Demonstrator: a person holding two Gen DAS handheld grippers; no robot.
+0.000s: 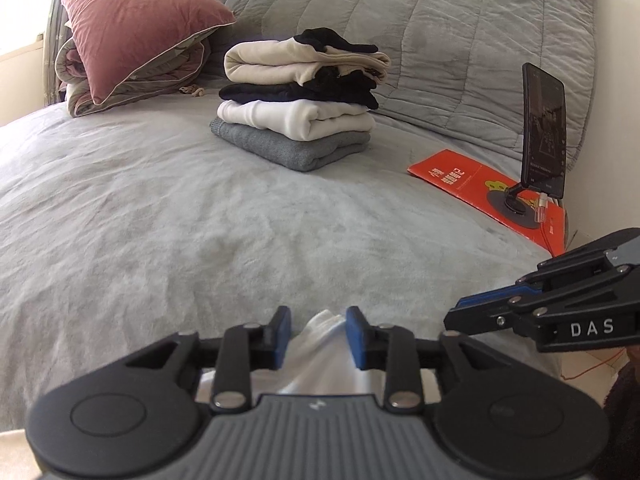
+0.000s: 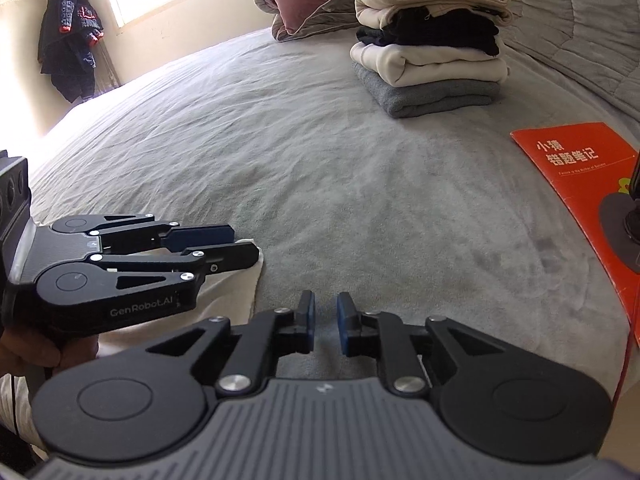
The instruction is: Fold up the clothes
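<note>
A white garment (image 1: 320, 356) lies bunched at the near edge of the grey bed (image 1: 160, 220). My left gripper (image 1: 318, 320) is open, its blue pads apart, and a fold of the white cloth rises between them. The right wrist view shows that left gripper (image 2: 244, 245) from the side, over the garment's (image 2: 236, 296) corner. My right gripper (image 2: 325, 312) is open by a narrow gap with only bed sheet showing between its pads. It hovers just right of the left gripper, and its tips (image 1: 454, 312) point toward it. A hand (image 2: 32, 348) holds the left gripper.
A stack of folded clothes (image 1: 296, 100) in grey, white, black and cream sits at the back of the bed. A pink pillow (image 1: 136, 28) lies on a folded quilt at the back left. A phone on a stand (image 1: 544, 128) rests on a red booklet (image 1: 452, 176) at the right. A dark jacket (image 2: 68, 36) hangs by the window.
</note>
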